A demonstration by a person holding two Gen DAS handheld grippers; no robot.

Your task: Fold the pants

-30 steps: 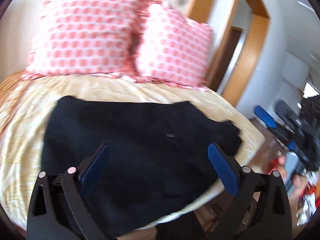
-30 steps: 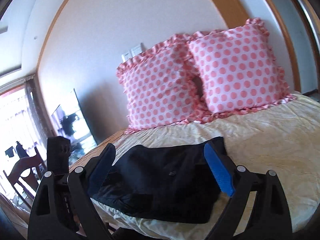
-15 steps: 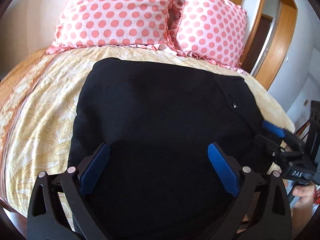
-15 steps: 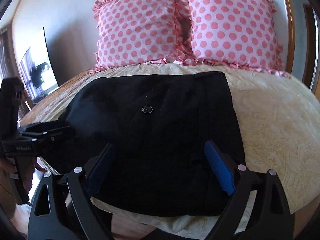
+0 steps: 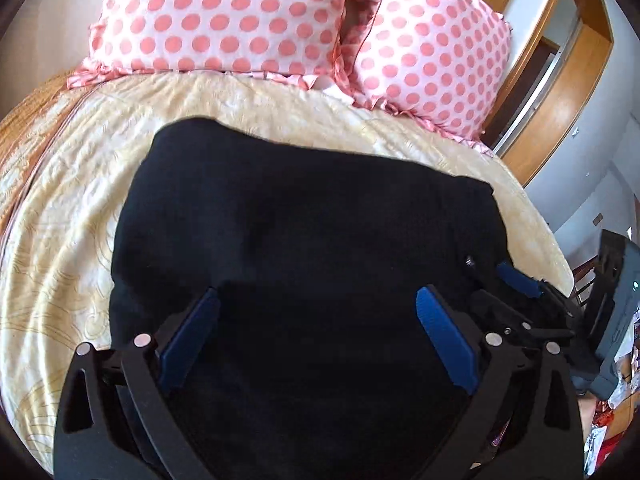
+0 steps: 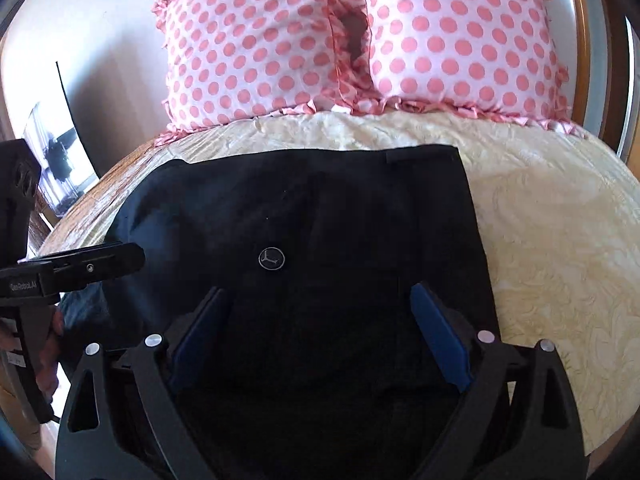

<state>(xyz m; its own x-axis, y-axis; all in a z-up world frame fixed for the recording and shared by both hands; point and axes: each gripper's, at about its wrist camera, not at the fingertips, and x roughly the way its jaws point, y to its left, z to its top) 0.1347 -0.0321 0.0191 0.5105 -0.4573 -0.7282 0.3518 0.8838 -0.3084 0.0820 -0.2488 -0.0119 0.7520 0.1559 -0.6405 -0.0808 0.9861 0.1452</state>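
While both grippers hang low over the near edge of the bed, the left gripper (image 5: 316, 324) and the right gripper (image 6: 318, 320) each hold their blue pads spread wide apart, with nothing between them. Beneath them the black pants (image 5: 304, 220) lie flat on the cream bedspread (image 5: 60, 208), reaching the near bed edge. Only the right wrist view shows the round metal button (image 6: 271, 259) plainly; the left wrist view shows the right gripper (image 5: 516, 284) at the pants' right edge. Bare bedspread (image 6: 552, 232) runs right of the pants and beyond them. Farthest back, two pink polka-dot pillows (image 6: 256, 48) stand against the wall.
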